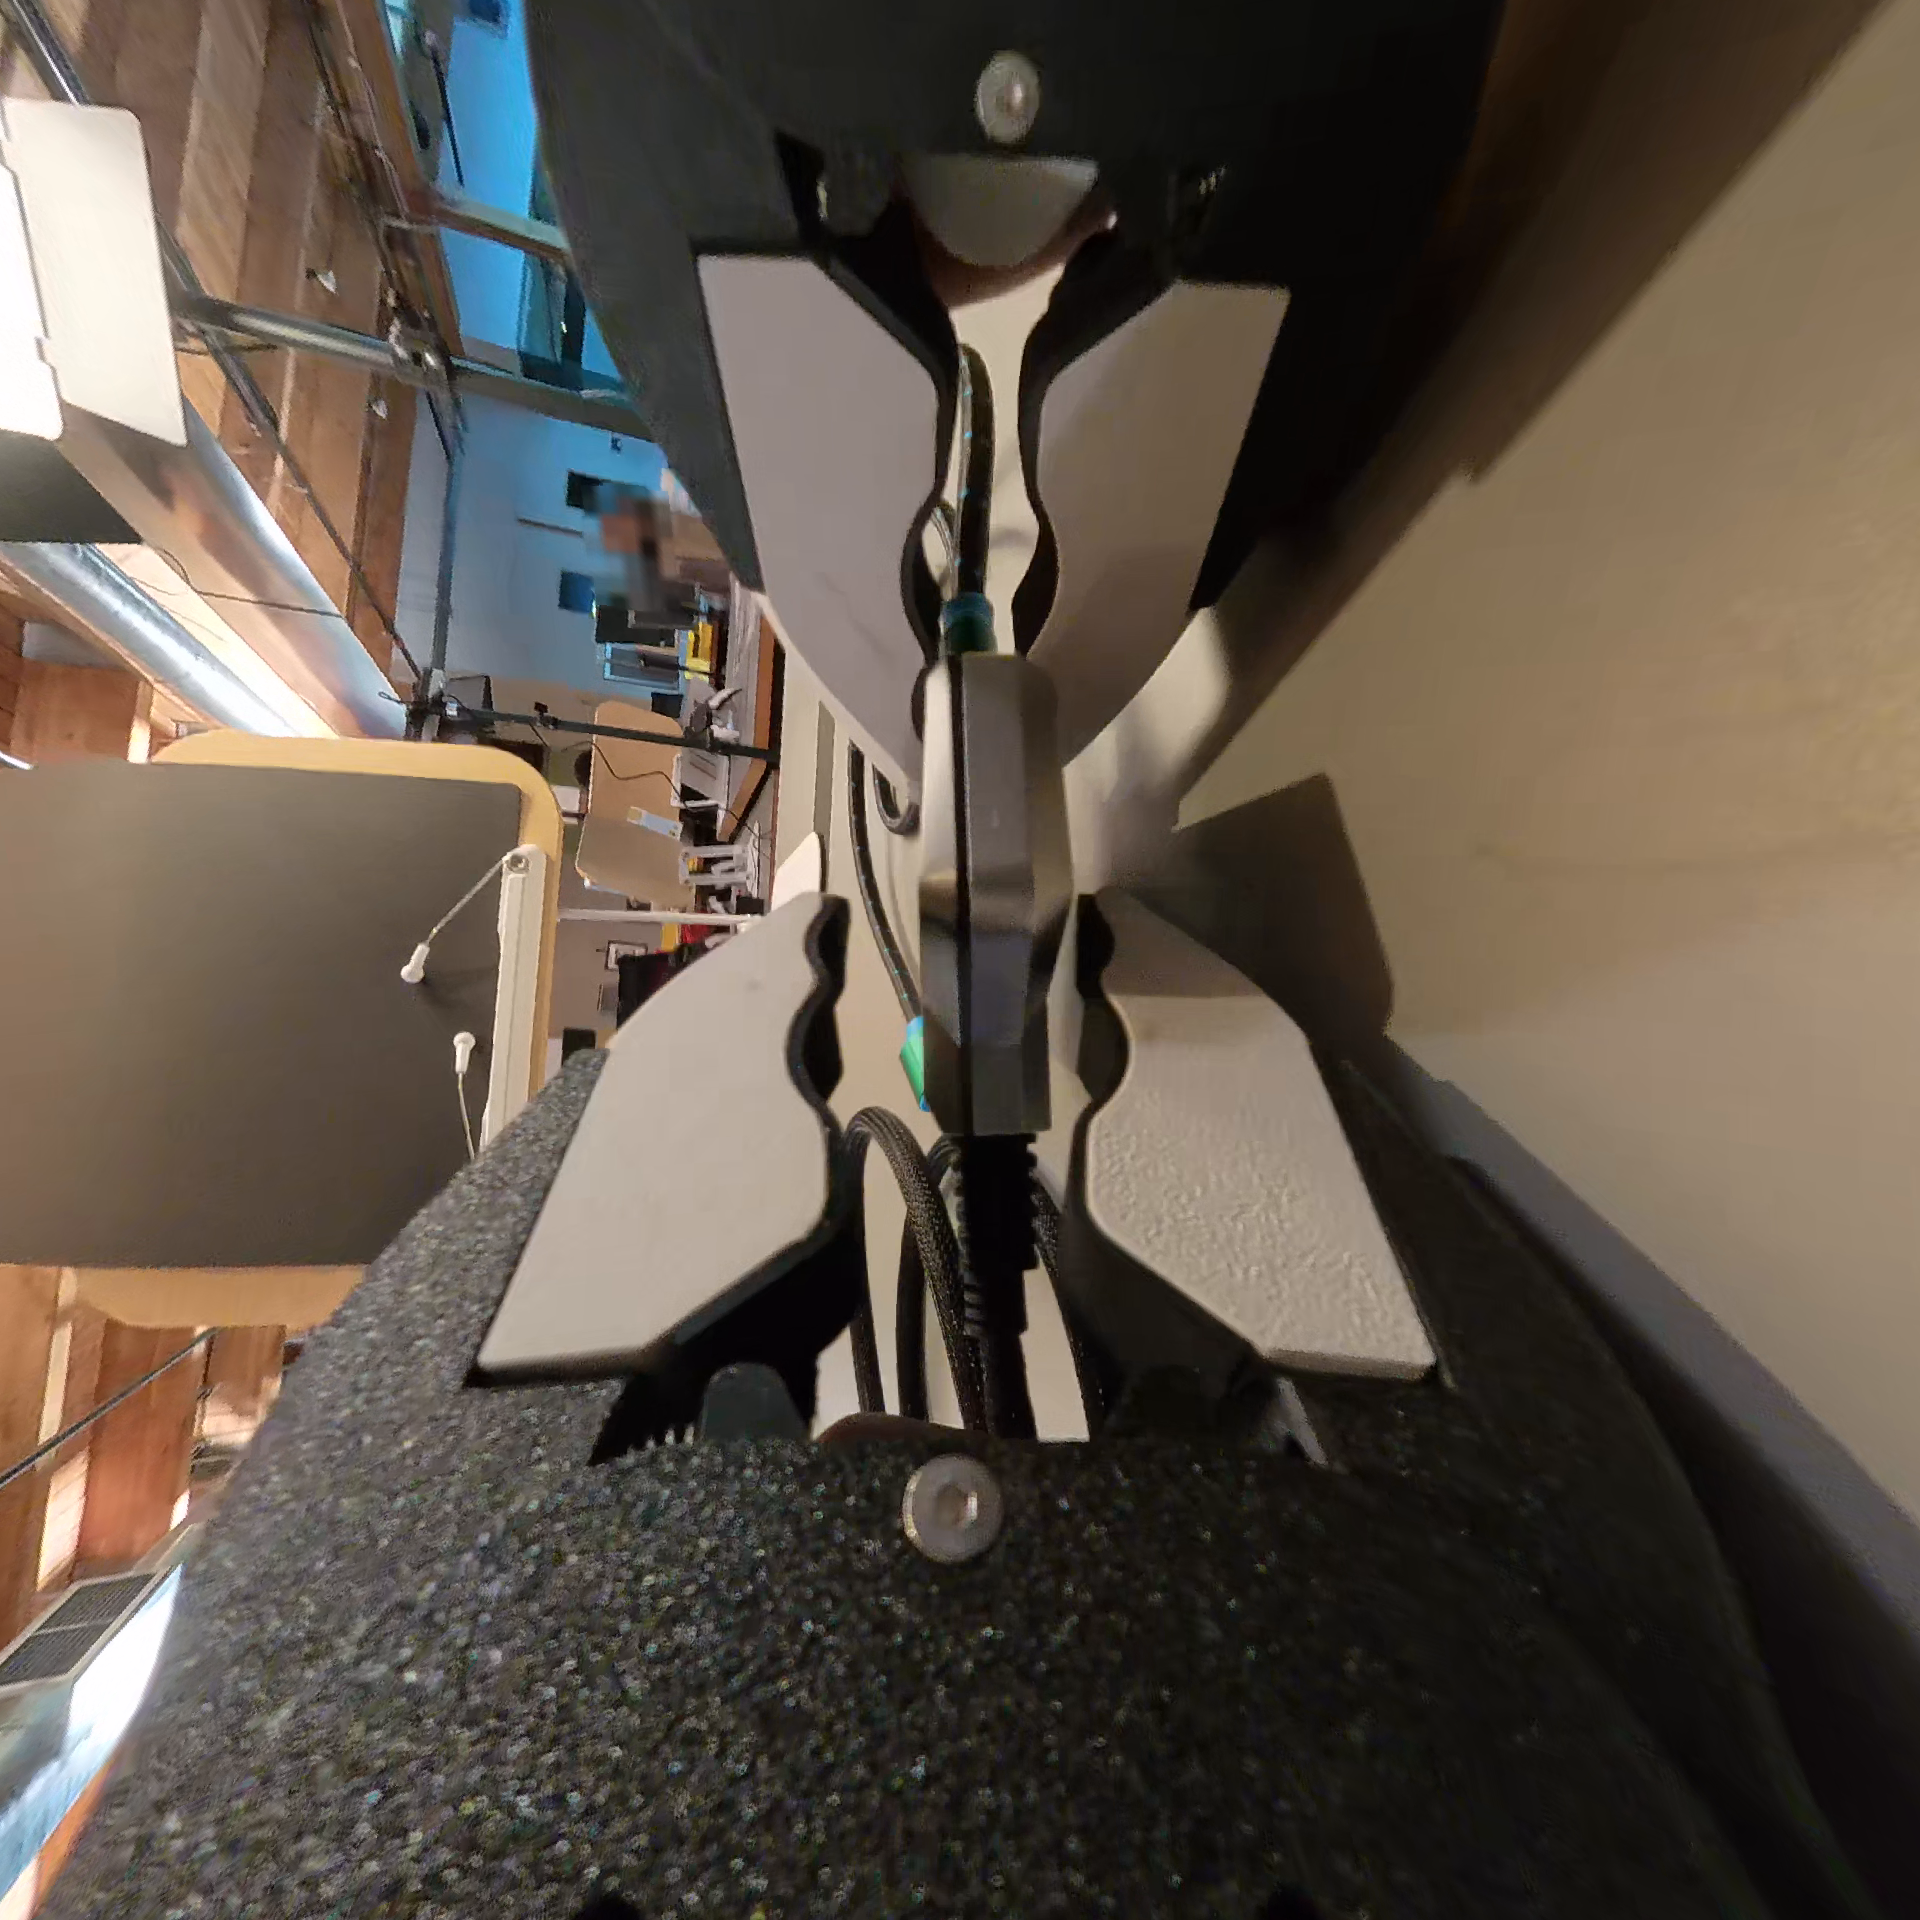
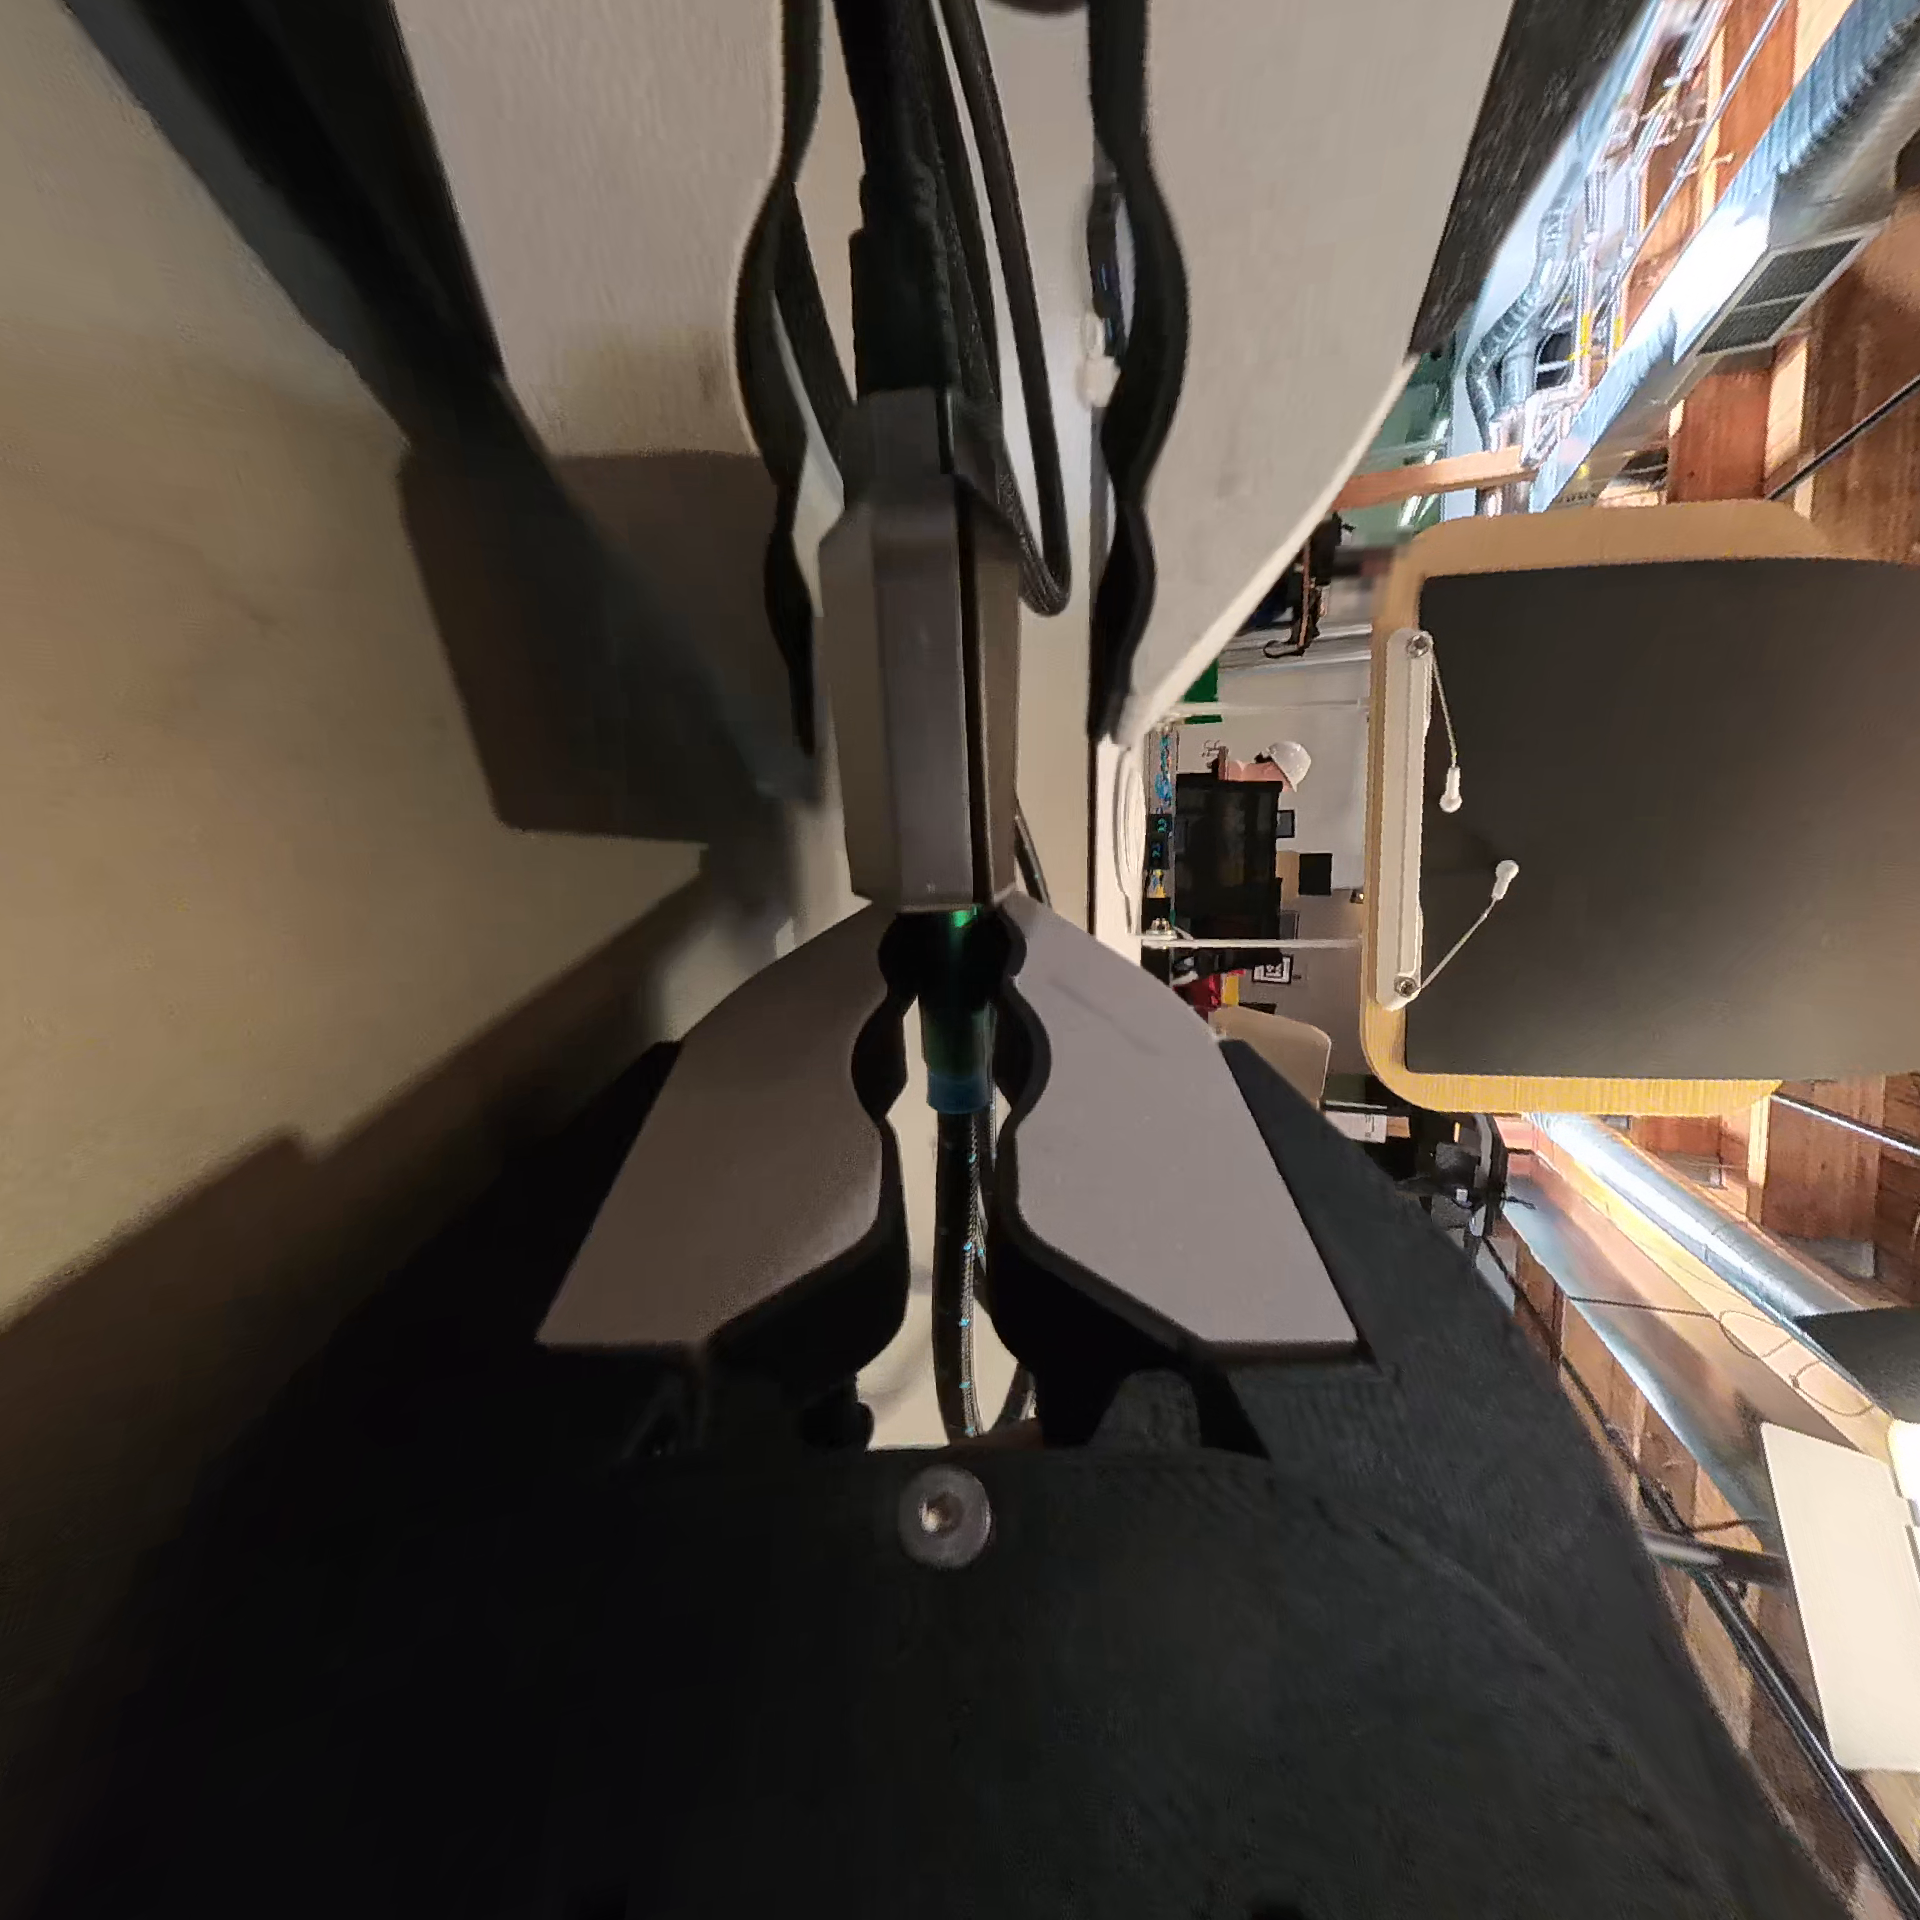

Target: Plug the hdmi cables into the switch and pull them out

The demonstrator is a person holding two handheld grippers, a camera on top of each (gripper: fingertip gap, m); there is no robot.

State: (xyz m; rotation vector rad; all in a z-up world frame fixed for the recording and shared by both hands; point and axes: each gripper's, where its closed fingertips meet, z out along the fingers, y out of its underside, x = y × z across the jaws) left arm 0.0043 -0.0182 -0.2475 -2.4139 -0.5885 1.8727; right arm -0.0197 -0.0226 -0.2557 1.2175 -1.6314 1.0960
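The two grippers face each other nose to nose, both rolled onto their sides so the white tabletop (image 1: 1662,623) runs as a slanted wall beside them. The dark grey switch (image 1: 992,894) lies on its thin edge between the two sets of fingers.

The left gripper (image 1: 961,1029) stands part-open around the near end of the switch: its right finger (image 1: 1226,1143) touches the body, while the left finger (image 1: 707,1122) stands off with a clear gap. Black braided cables (image 1: 914,1247) run back between its fingers toward the camera, one ribbed plug boot entering the near end of the switch.

The right gripper (image 2: 951,1029) is narrowed on a plug with a green collar (image 2: 951,1029) seated in the switch (image 2: 914,686) just ahead of its fingertips. Its braided cable (image 2: 956,1247) trails back between the fingers. Whether the pads truly press the collar, I cannot tell for certain; they sit close on both sides.
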